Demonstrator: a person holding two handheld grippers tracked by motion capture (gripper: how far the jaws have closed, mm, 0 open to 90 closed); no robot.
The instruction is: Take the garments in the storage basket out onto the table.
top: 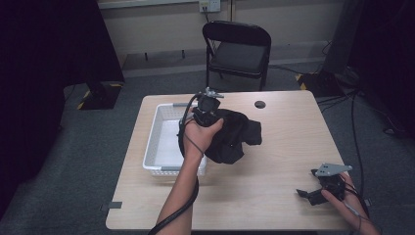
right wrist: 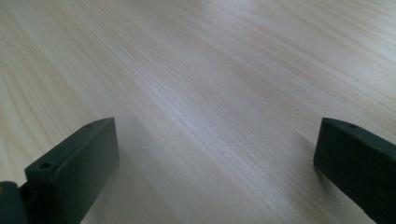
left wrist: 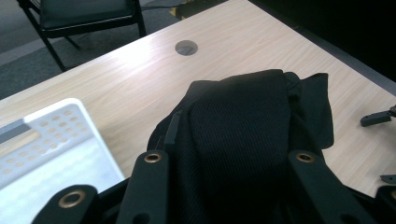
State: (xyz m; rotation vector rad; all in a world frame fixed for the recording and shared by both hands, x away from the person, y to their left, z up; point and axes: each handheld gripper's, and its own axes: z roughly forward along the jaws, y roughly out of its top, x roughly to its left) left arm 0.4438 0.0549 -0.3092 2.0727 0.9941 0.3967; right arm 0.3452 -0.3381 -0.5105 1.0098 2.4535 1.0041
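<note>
A black cloth is held tight by the left gripper, just beside the basket. Next, it is likely to be dropped in. The right gripper is wide, holding nothing.

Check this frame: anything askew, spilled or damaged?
Nothing damaged or spilled. The black cloth is bunched in the left gripper, beside the white basket, not in it. The right gripper rests open on the table.
</note>
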